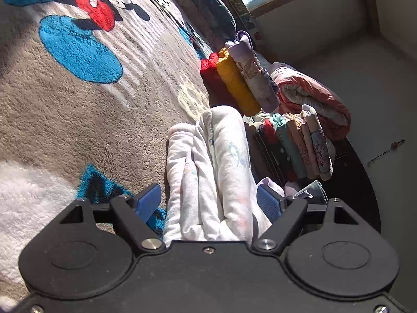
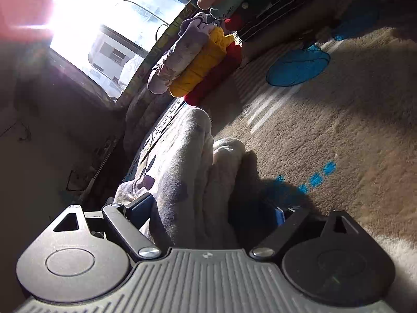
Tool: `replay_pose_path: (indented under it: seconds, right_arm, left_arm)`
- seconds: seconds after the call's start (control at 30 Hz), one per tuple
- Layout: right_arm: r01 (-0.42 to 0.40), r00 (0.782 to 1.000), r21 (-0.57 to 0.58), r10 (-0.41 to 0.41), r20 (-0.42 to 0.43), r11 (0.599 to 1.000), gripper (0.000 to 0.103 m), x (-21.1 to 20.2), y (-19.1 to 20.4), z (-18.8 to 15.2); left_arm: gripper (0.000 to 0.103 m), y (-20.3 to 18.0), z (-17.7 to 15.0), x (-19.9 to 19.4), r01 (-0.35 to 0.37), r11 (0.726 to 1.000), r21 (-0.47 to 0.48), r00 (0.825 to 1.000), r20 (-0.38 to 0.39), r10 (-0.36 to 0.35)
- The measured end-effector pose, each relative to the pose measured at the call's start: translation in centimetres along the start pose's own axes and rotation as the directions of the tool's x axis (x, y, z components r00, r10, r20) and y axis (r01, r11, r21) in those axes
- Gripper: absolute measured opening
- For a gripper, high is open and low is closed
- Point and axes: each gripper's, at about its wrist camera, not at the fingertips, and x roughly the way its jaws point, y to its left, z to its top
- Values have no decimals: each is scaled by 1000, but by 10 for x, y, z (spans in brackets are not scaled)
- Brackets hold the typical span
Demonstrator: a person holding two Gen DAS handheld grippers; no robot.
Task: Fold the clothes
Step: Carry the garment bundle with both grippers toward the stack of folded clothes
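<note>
The left gripper (image 1: 208, 200) was tilted over the floor, its blue pads spread around a folded white printed cotton garment (image 1: 211, 172) without visibly clamping it. The right gripper (image 2: 208, 208) likewise straddled the garment's grey-lit folds (image 2: 187, 172), contact undeterminable. Both worked above a beige shaggy cartoon-mouse carpet (image 1: 78, 109) near a sunlit window (image 2: 109, 39), the garment's long axis running forward toward stacked folded clothes (image 1: 239, 78).

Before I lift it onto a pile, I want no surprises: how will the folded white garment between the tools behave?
The white garment is likely floppy: its soft layers bulge between the left tool and right tool. Probably light, being thin cloth. Its loose folds may slip open if either grip eases.
</note>
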Motion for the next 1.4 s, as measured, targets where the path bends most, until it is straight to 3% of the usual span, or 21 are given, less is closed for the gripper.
replay_pose_path:
  seconds: [0.1, 0.27, 0.43, 0.57, 0.6, 0.7, 0.8, 0.87, 0.93, 0.97, 1.17, 1.2, 1.27, 1.4]
  right_arm:
    - [-12, 1000, -12, 12, -4, 1000, 86, 2, -2, -1]
    - [-47, 999, 19, 47, -6, 999, 87, 9, -9, 4]
    - [-43, 999, -57, 42, -8, 997, 85, 18, -1, 0]
    - [-56, 998, -90, 55, -11, 994, 71, 26, 2, -4]
    - [-76, 997, -75, 75, -16, 994, 60, 28, 2, -4]
    - [-83, 997, -56, 83, -10, 995, 57, 32, 4, -7]
    - [-63, 998, -48, 63, 4, 997, 58, 34, 6, -11]
    - [-55, 998, -57, 56, 8, 997, 65, 32, 10, -11]
    - [-56, 998, -48, 57, 20, 997, 79, 24, 12, -12]
    - [-56, 998, -43, 57, 27, 997, 81, 19, 13, -12]
    - [-56, 998, 18, 56, -3, 998, 78, 16, 3, -13]
    - [-51, 999, 2, 51, -17, 999, 74, 19, 4, -14]
    - [-76, 997, 14, 76, -29, 997, 58, 26, 2, -15]
    - [-120, 993, 76, 121, -1, 990, 50, 27, 1, -16]
  left_arm:
    - [82, -5, 4, 3, -23, 997, 75, 1000, 7, 22]
    - [87, 0, 19, 33, -4, 998, 66, 1000, -16, 5]
    - [86, -12, 9, 55, 4, 989, 148, 1000, -26, 0]
    - [69, -9, 12, 59, 122, 986, 113, 992, -58, -116]
    - [60, -7, 13, 60, 154, 983, 100, 987, -63, -149]
    - [54, 4, 19, 63, 239, 971, 26, 968, -81, -237]
    - [55, 12, 22, 64, 151, 989, 6, 985, -86, -150]
    - [66, 6, 22, 58, 103, 994, 39, 992, -70, -100]
    - [78, -1, 21, 48, 67, 995, 70, 996, -55, -63]
    - [79, 1, 20, 43, 61, 997, 55, 997, -50, -58]
    - [81, 0, 5, 27, 20, 999, 45, 996, -88, -15]
    - [77, 0, 2, 26, 15, 999, 49, 996, -90, -10]
    - [58, 5, -2, 29, 21, 999, 41, 997, -73, -18]
    - [48, 16, 1, 29, 105, 991, -78, 991, -76, -111]
